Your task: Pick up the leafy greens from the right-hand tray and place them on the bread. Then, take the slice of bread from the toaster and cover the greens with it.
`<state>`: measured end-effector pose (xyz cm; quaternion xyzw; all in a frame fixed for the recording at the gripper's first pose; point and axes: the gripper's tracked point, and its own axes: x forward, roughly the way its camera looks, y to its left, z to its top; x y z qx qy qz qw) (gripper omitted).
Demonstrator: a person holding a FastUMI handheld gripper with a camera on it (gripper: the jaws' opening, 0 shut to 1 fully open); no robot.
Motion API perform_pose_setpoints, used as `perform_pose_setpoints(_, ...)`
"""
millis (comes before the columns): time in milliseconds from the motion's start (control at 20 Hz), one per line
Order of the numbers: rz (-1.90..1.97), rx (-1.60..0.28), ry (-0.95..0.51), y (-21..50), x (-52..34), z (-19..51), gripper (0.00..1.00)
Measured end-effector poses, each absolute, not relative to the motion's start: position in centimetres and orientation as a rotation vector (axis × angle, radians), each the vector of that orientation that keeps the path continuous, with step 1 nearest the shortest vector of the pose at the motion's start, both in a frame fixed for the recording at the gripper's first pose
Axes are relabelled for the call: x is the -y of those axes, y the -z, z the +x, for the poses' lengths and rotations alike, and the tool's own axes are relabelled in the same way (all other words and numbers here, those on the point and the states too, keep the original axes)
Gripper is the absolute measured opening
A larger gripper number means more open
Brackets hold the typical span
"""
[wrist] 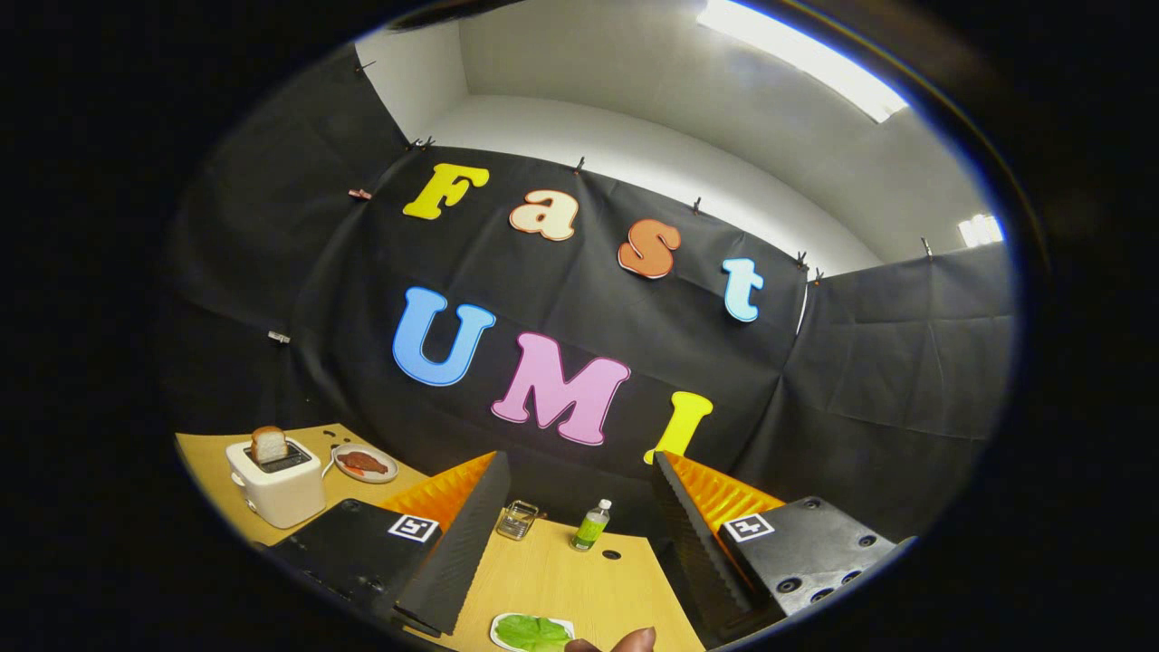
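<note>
My gripper (579, 462) is open, its fingers wide apart with nothing between them. Low between the fingers, leafy greens (532, 631) lie on a small white tray (496, 625) on the wooden table (561, 580). Fingertips of a person's hand (627, 641) rest right beside the tray. Beyond the left finger stands a white toaster (276, 489) with a slice of bread (269, 444) sticking up out of its slot. Just right of the toaster, a round plate (365, 463) holds something reddish-brown; I cannot tell what it is.
A clear glass (517, 520) and a small green bottle (591, 525) stand at the table's far edge, ahead between the fingers. A round hole (610, 553) marks the tabletop near the bottle. The black cloth wall closes the booth behind the table.
</note>
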<state>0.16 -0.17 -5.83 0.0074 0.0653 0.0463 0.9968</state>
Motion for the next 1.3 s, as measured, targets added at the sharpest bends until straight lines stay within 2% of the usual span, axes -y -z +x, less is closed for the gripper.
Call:
perform_pose_setpoints(300,-0.020,-0.323,-0.281,15.2,-1.0,-1.0,0.98)
perform_pose_setpoints(950,-0.003,-0.766,-0.640,41.1,-1.9,-6.2,0.97)
perform_pose_setpoints(1300,0.038,-0.917,-0.735,47.0,-5.5,-6.7,0.95)
